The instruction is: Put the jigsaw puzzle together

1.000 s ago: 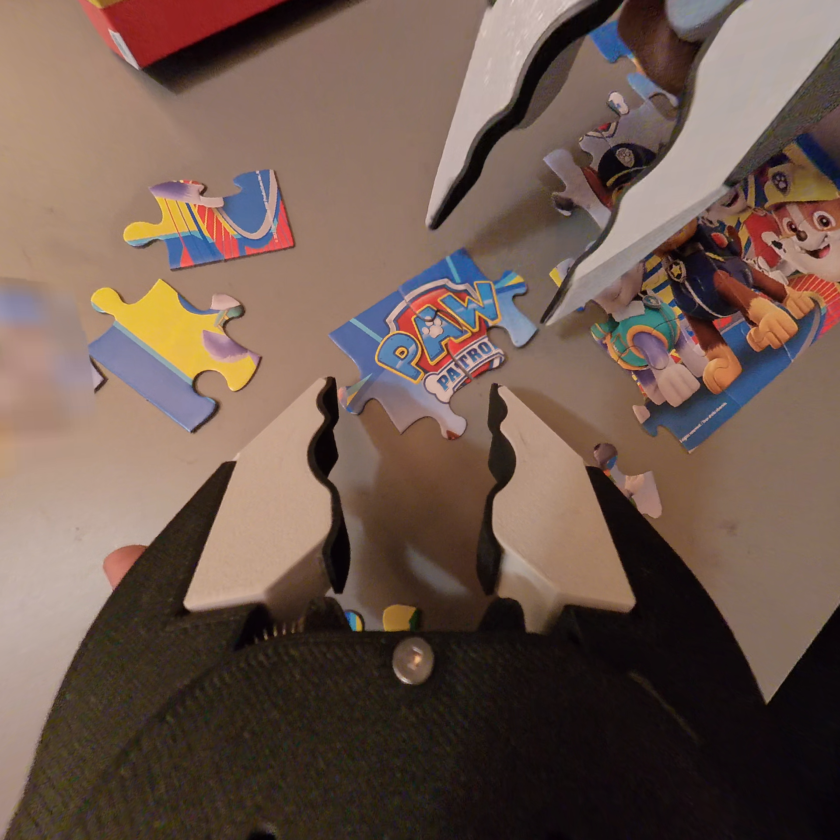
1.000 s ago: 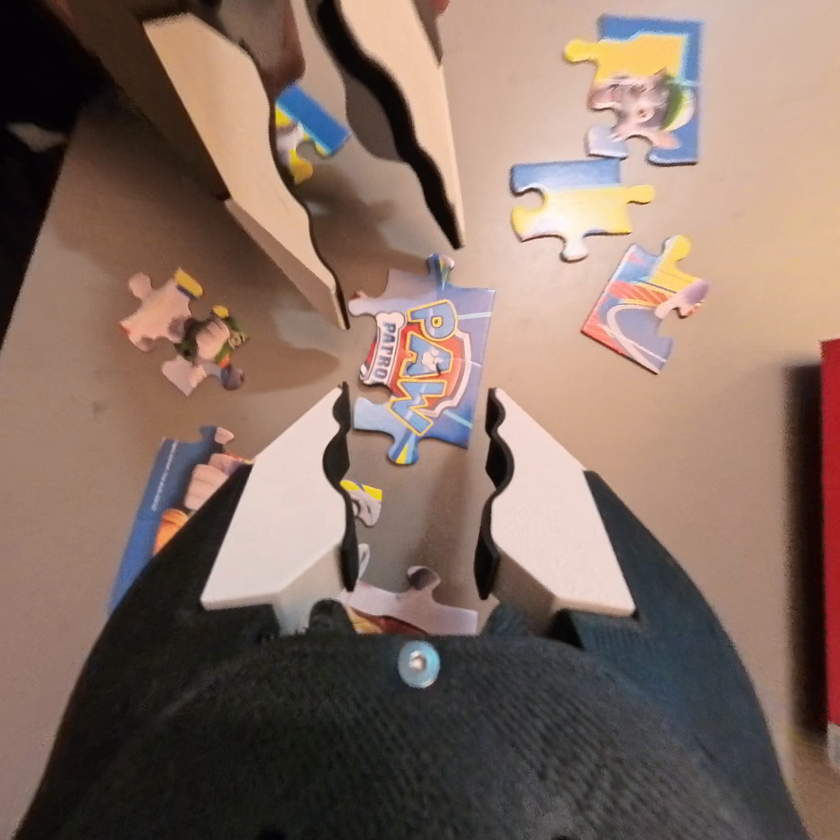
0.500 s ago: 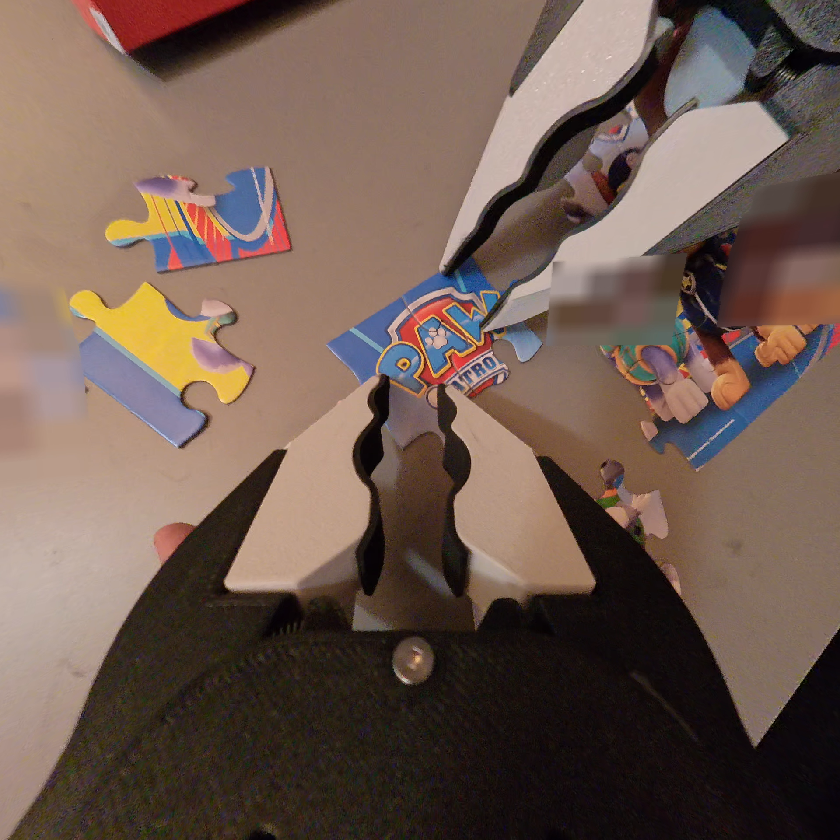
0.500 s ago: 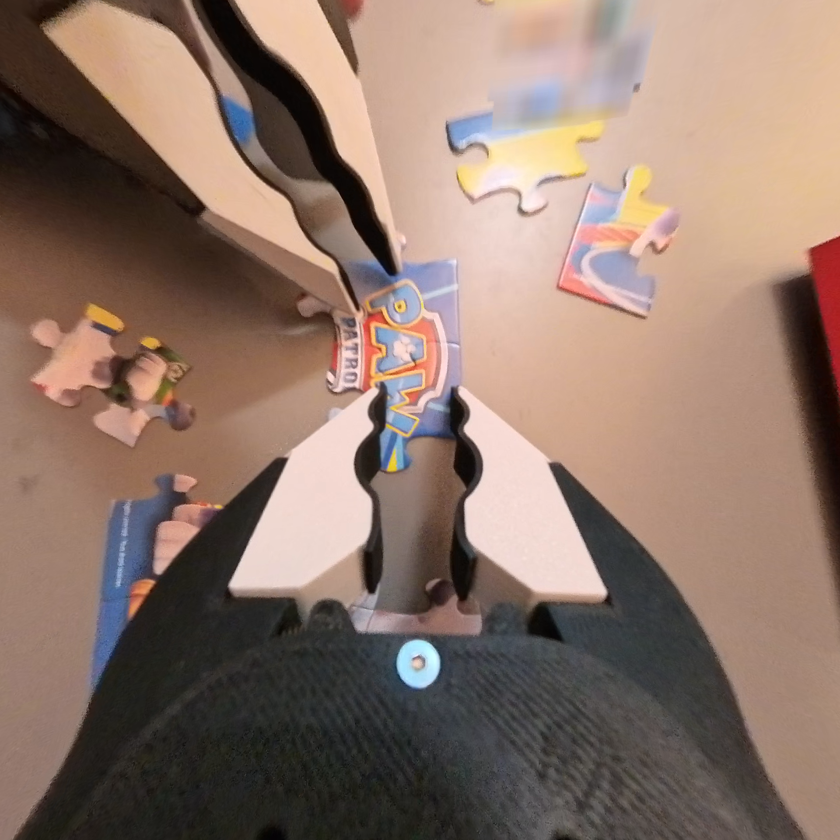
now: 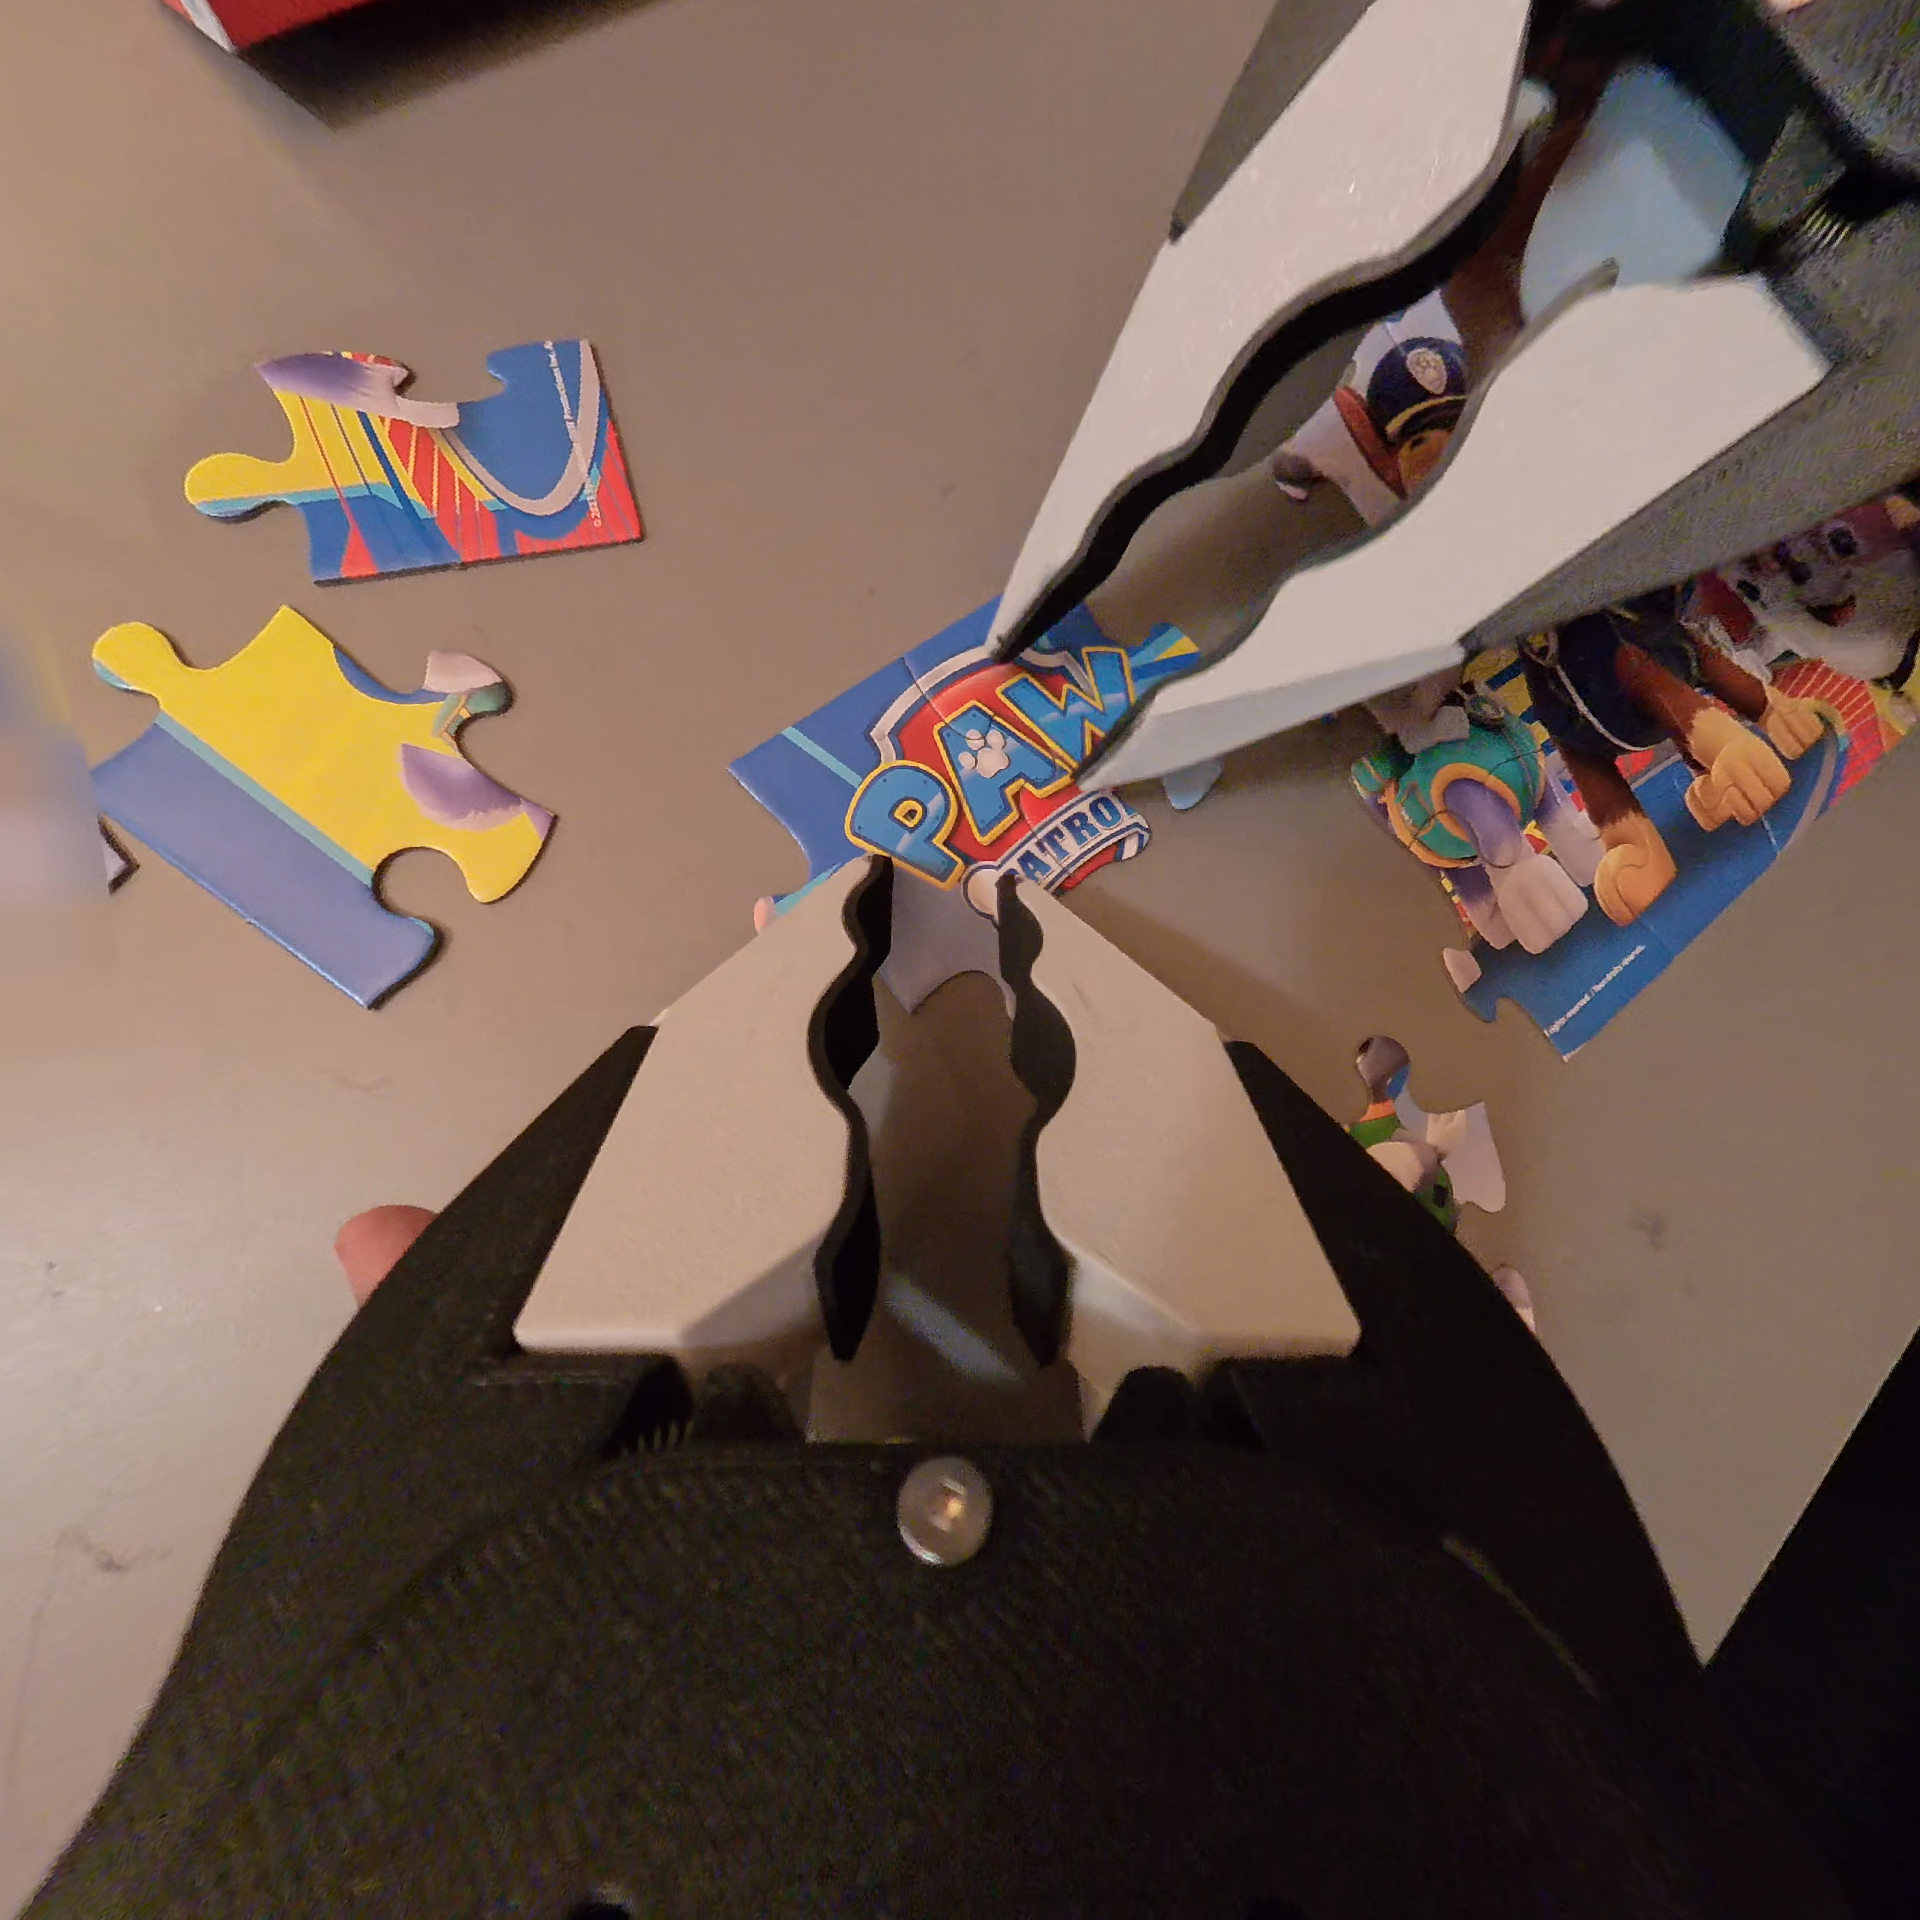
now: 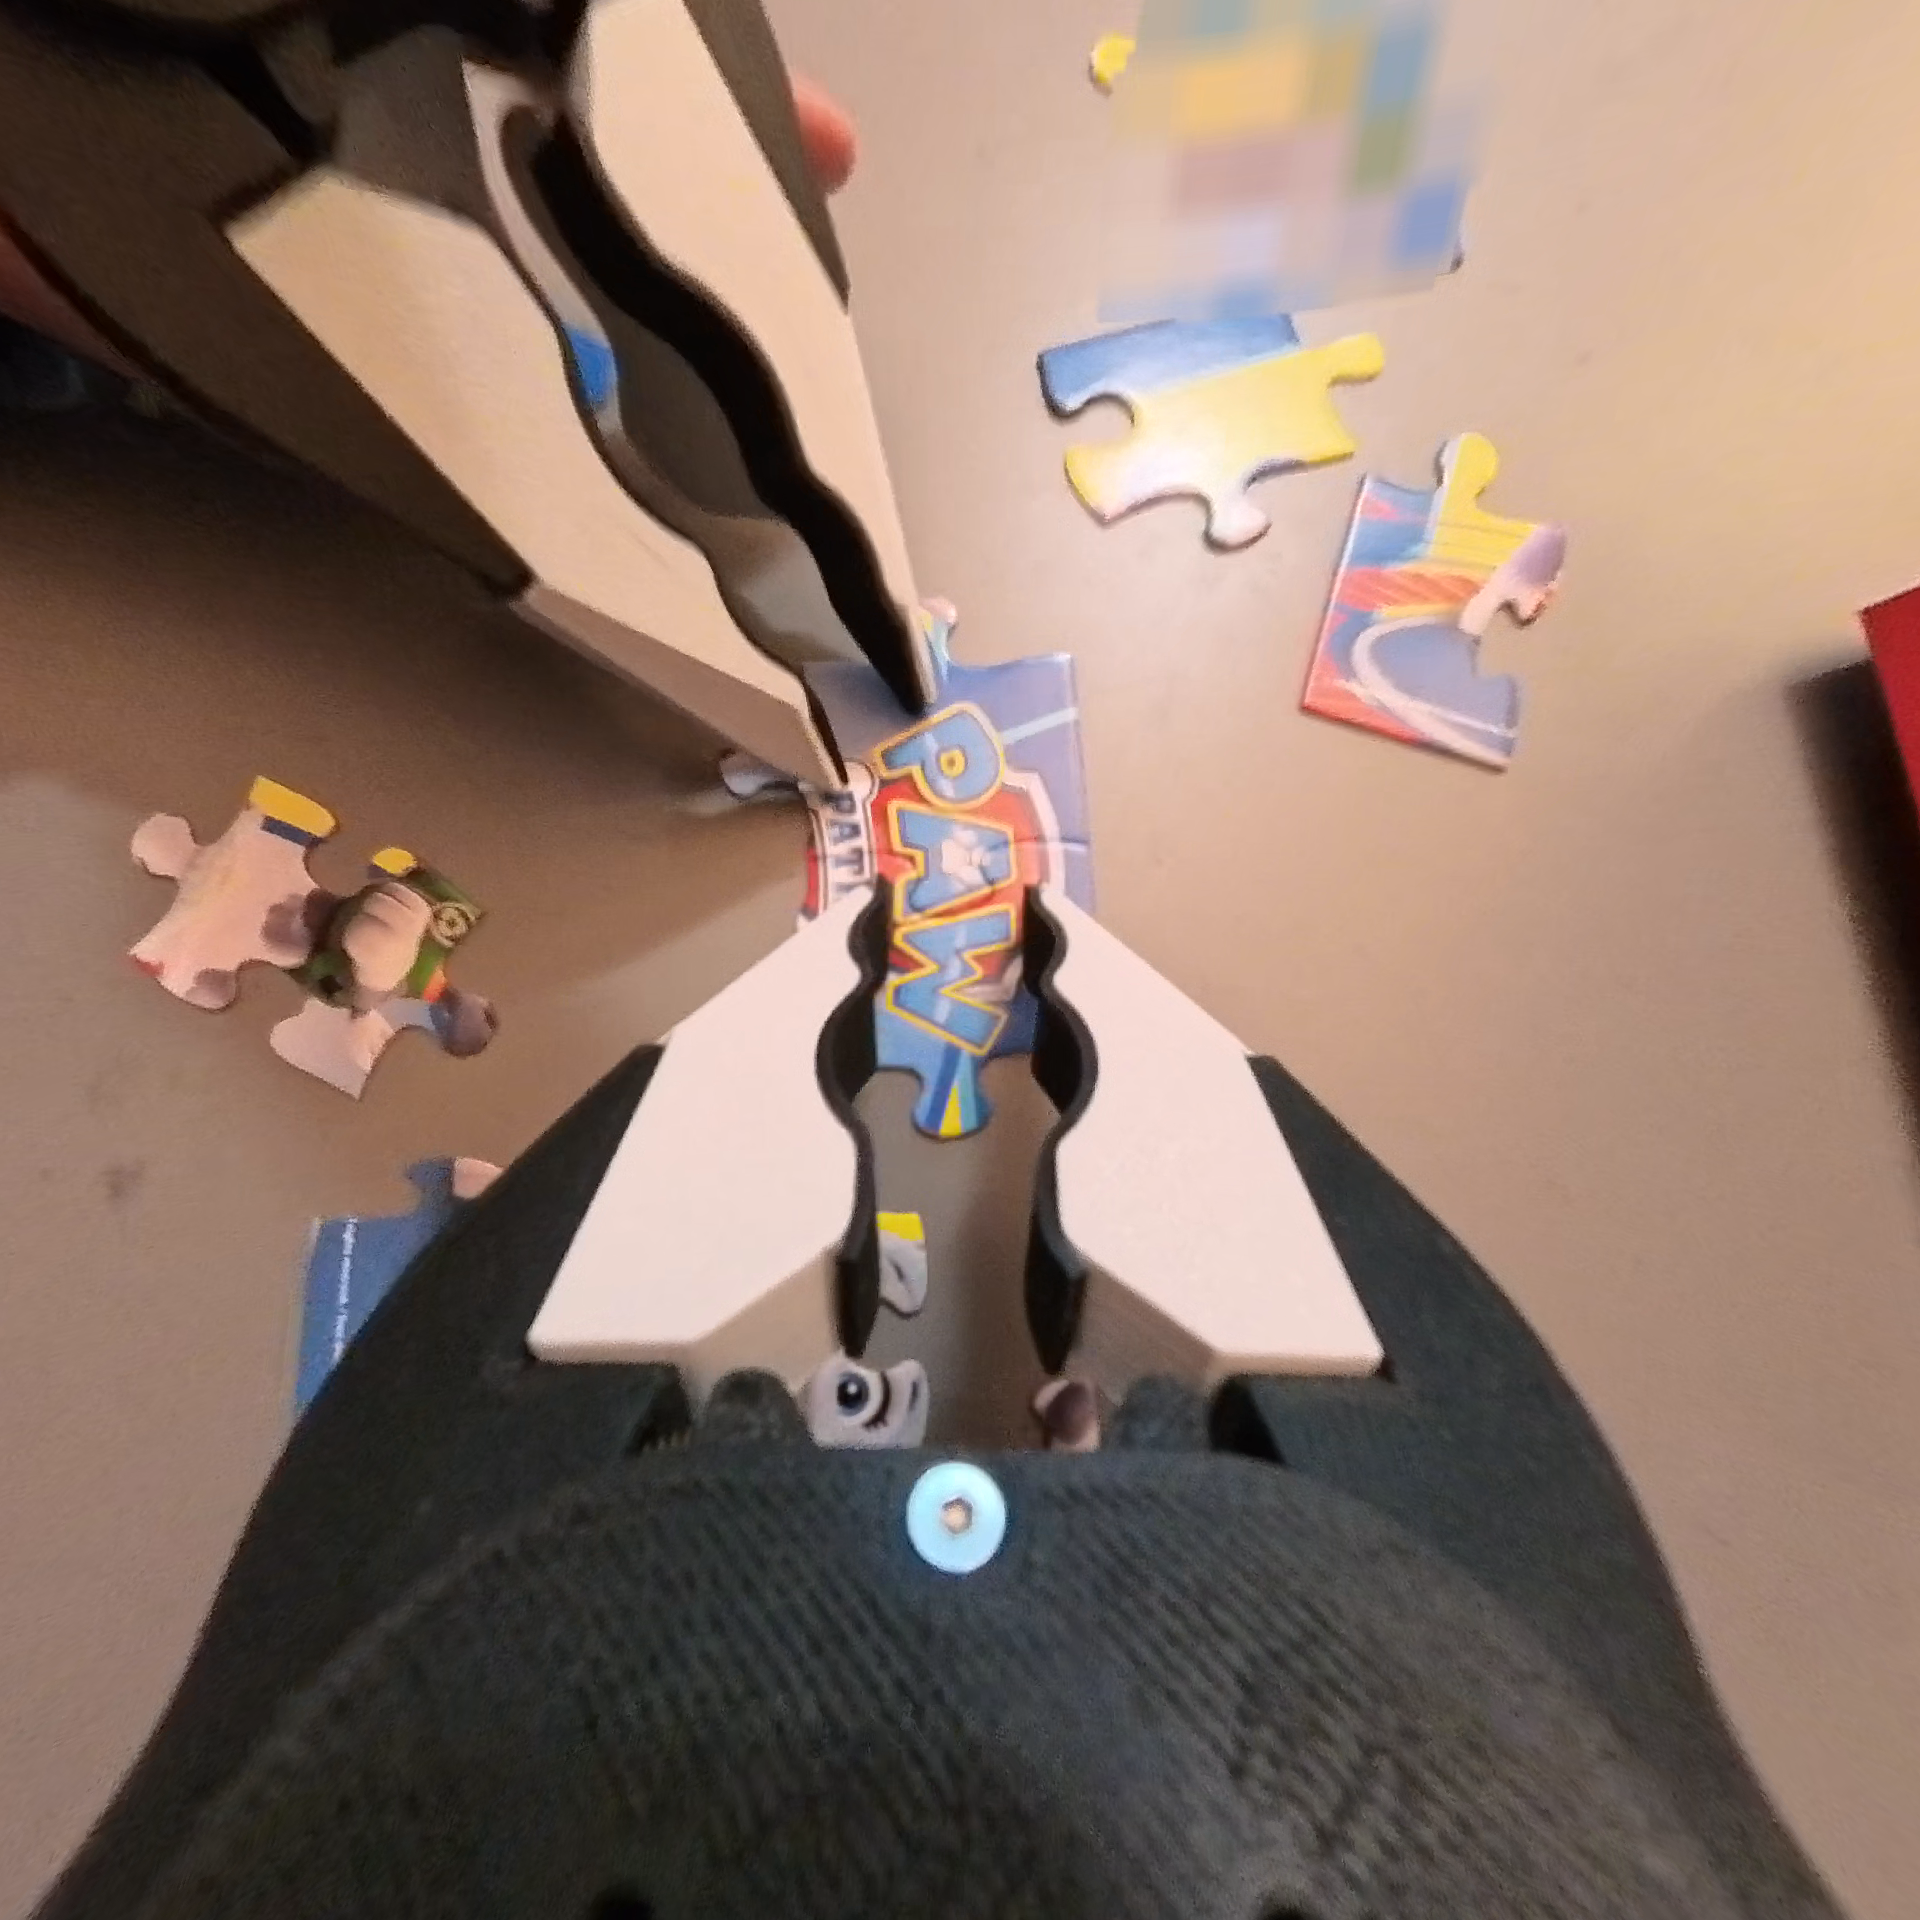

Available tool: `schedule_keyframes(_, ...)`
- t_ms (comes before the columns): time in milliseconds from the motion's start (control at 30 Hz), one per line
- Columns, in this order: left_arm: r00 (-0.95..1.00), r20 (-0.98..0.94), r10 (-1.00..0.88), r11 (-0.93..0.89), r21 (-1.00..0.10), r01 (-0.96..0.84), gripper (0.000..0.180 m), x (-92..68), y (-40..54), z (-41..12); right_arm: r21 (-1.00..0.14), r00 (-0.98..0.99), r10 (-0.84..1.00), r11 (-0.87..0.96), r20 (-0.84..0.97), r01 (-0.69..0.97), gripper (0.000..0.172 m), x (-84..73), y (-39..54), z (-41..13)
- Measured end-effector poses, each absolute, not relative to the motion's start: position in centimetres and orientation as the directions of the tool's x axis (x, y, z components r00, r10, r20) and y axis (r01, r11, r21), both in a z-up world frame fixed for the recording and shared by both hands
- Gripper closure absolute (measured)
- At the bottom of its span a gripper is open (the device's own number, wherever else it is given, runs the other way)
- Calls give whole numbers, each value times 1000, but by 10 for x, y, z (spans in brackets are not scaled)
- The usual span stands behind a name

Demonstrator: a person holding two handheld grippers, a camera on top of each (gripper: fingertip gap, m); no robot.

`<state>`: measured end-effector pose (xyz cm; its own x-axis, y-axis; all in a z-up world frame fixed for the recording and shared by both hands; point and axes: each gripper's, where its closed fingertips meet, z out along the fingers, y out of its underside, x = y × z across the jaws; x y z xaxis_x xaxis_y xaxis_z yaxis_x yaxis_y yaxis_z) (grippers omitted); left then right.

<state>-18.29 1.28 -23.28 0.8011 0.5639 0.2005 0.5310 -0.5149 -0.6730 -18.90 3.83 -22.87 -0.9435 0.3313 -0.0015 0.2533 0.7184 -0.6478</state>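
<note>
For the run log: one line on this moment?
left gripper: narrowed, tips on logo puzzle piece | right gripper: narrowed, tips on same piece | piece flat on table

I see the blue joined puzzle pieces (image 5: 940, 774) with a red-and-blue logo lying flat on the table, at twelve o'clock from my left fingertips.

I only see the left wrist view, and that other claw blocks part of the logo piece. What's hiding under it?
Observer: In the right wrist view, the logo piece has a blue-and-yellow tab lying between the parted fingers of the right gripper.
Operator: Anything nearer that claw's base?
Observer: Yes, a small piece with a grey pup's face lies there on the table.
Operator: And the piece half hidden beside the left gripper?
Observer: It's a white piece with a green-clad pup, lying alone.
</note>
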Motion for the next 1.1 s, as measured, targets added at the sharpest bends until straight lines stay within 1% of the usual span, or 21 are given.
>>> schedule_keyframes(33,800,205,563,-514,-672,533,162,-183,13,-233,-629,-943,332,737,16,249,145,-188,40,-233)
schedule_keyframes(67,800,203,564,-515,-671,533,160,-183,11,-232,-646,-942,333,726,27,238,146,-188,39,-229)
schedule_keyframes(133,799,176,575,-517,-679,521,155,-186,6,-229,-652,-935,350,722,59,229,142,-186,40,-223)
schedule_keyframes(267,775,129,618,-456,-745,487,153,-199,-17,-207,-782,-887,448,589,107,203,140,-172,42,-179)
schedule_keyframes(367,768,162,620,-360,-810,462,152,-206,-36,-184,-817,-791,576,546,205,186,139,-159,63,-164)
schedule_keyframes(400,777,182,603,-328,-831,449,149,-204,-39,-177,-828,-749,621,530,230,185,140,-154,71,-162)
schedule_keyframes(433,795,202,572,-307,-846,436,144,-199,-41,-169,-844,-705,670,499,232,196,140,-149,76,-160)
schedule_keyframes(500,837,199,509,-296,-873,388,134,-181,-37,-151,-892,-665,732,389,147,231,139,-132,68,-160)
schedule_keyframes(567,851,112,513,-317,-896,310,130,-171,-37,-142,-938,-690,723,264,36,226,137,-110,42,-156)
schedule_keyframes(633,848,50,528,-337,-904,263,129,-167,-38,-141,-962,-693,721,195,10,189,138,-97,26,-152)
schedule_keyframes(700,835,43,549,-341,-900,270,130,-166,-43,-150,-961,-631,774,210,53,177,143,-100,33,-159)
schedule_keyframes(733,834,54,549,-344,-895,284,130,-163,-45,-158,-952,-598,799,228,64,203,145,-103,38,-167)
schedule_keyframes(800,835,83,543,-332,-893,305,129,-151,-47,-169,-942,-603,795,245,60,228,138,-102,37,-172)
schedule_keyframes(833,833,83,547,-317,-900,298,128,-146,-50,-172,-946,-592,803,242,71,214,139,-102,38,-170)
schedule_keyframes(867,815,78,574,-286,-914,289,124,-145,-57,-171,-951,-574,815,236,82,198,140,-102,41,-167)
schedule_keyframes(967,698,132,703,-74,-964,257,128,-156,-101,-150,-955,-576,813,232,86,185,141,-102,41,-166)
schedule_keyframes(1033,631,192,752,63,-973,221,137,-164,-136,-134,-948,-582,811,229,61,219,137,-104,40,-170)
schedule_keyframes(1100,566,197,800,91,-973,211,144,-173,-164,-132,-945,-569,822,211,34,248,125,-108,43,-172)
